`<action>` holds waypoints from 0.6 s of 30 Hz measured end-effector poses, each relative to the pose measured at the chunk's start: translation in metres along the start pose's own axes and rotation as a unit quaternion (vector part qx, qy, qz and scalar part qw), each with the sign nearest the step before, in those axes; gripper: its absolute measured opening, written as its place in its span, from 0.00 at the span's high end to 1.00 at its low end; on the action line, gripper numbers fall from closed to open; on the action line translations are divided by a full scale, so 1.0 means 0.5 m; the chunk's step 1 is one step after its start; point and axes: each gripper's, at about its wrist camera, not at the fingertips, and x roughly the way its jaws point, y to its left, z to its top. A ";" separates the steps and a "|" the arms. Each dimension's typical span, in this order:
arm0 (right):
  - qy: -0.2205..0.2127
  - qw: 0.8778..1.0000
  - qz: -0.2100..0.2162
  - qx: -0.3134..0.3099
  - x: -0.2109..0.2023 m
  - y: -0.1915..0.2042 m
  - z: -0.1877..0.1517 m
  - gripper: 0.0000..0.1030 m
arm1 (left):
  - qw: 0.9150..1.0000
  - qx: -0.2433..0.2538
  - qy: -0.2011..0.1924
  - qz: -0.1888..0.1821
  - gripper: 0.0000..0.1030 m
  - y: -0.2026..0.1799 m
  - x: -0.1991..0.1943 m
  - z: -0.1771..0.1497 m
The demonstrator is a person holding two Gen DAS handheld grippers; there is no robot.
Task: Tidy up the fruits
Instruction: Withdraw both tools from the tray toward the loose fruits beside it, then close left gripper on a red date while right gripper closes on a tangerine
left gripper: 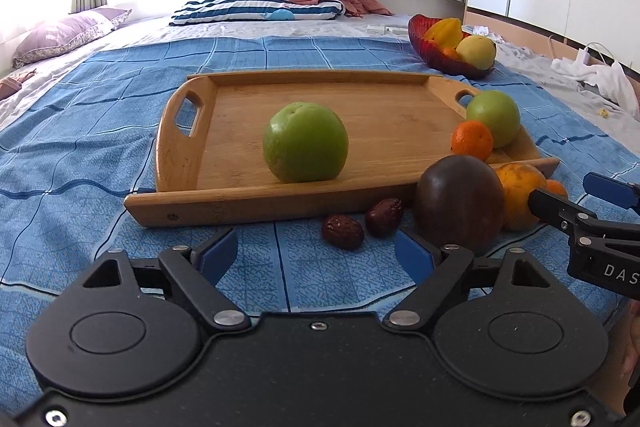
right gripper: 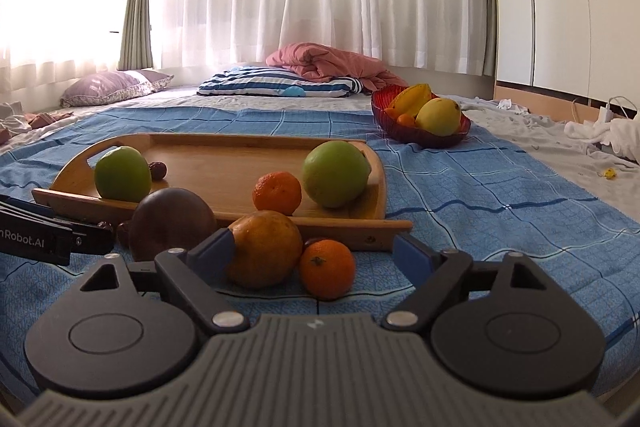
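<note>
Nearest to the left wrist camera, the left gripper [left gripper: 316,253] hangs over the blue checked bedspread [left gripper: 100,131] with its blue pads released; nothing is between them. Just ahead lie two wrinkled dark red dates [left gripper: 343,231], and the dark purple round fruit [left gripper: 459,202] sits close by the right pad. All three rest on the bedspread before the near edge of the rectangular bamboo tray [left gripper: 192,211].

Only the right wrist view shows the right gripper [right gripper: 314,253] from behind. Its jaws are open around the large dull orange fruit [right gripper: 265,249] and the small bright mandarin [right gripper: 327,269]. The left pad seems to touch the large fruit, but I cannot tell for sure; the right pad is clearly apart from the mandarin. In the left view this mandarin is almost hidden.

On the tray, a green round apple [left gripper: 305,143] stands near the near edge, and a second green apple [left gripper: 493,119] with another mandarin [left gripper: 472,140] stands at the right end. The right view alone shows one more date [right gripper: 158,170] behind the first apple.

The tray's long axis runs left to right, with a handle cutout at each end.

Farther, beyond the tray's right far corner, a red glass bowl [right gripper: 384,119] holds a yellow starfruit and a yellow pear.
</note>
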 end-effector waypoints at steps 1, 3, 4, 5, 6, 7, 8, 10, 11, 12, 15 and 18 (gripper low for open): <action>-0.001 1.000 0.001 0.001 0.000 0.001 0.000 0.15 | 1.000 0.001 0.003 -0.003 0.28 -0.001 0.002 0.000; -0.003 1.000 0.004 -0.001 -0.002 0.004 -0.001 0.18 | 1.000 0.002 0.008 -0.006 0.40 -0.004 0.005 -0.001; -0.005 1.000 0.006 -0.002 -0.003 0.006 -0.002 0.22 | 1.000 0.004 0.008 -0.005 0.42 -0.006 0.005 -0.002; -0.006 1.000 0.008 -0.003 -0.004 0.008 -0.003 0.23 | 1.000 0.007 0.006 -0.005 0.47 -0.008 0.005 -0.002; -0.007 1.000 0.009 -0.005 -0.005 0.010 -0.003 0.25 | 1.000 0.011 0.005 -0.005 0.50 -0.010 0.004 -0.001; -0.008 1.000 0.010 -0.008 -0.006 0.013 -0.004 0.28 | 1.000 0.014 0.004 -0.005 0.51 -0.012 0.004 -0.001; -0.010 1.000 0.010 -0.011 -0.007 0.015 -0.005 0.29 | 1.000 0.016 0.004 -0.006 0.54 -0.014 0.005 0.000; -0.013 1.000 0.012 -0.015 -0.011 0.020 -0.005 0.36 | 1.000 0.016 0.004 -0.006 0.61 -0.016 0.006 0.002; -0.015 1.000 0.012 -0.018 -0.013 0.023 -0.005 0.37 | 1.000 0.015 0.004 -0.007 0.65 -0.016 0.006 0.003; -0.017 1.000 0.010 -0.022 -0.015 0.026 -0.005 0.41 | 1.000 0.014 0.004 -0.008 0.69 -0.016 0.007 0.004; -0.030 0.999 0.000 -0.028 -0.022 0.031 -0.006 0.51 | 1.000 0.010 0.005 -0.009 0.73 -0.015 0.008 0.006; -0.038 0.999 -0.015 -0.025 -0.027 0.027 -0.003 0.59 | 1.000 0.008 0.002 -0.007 0.76 -0.014 0.007 0.008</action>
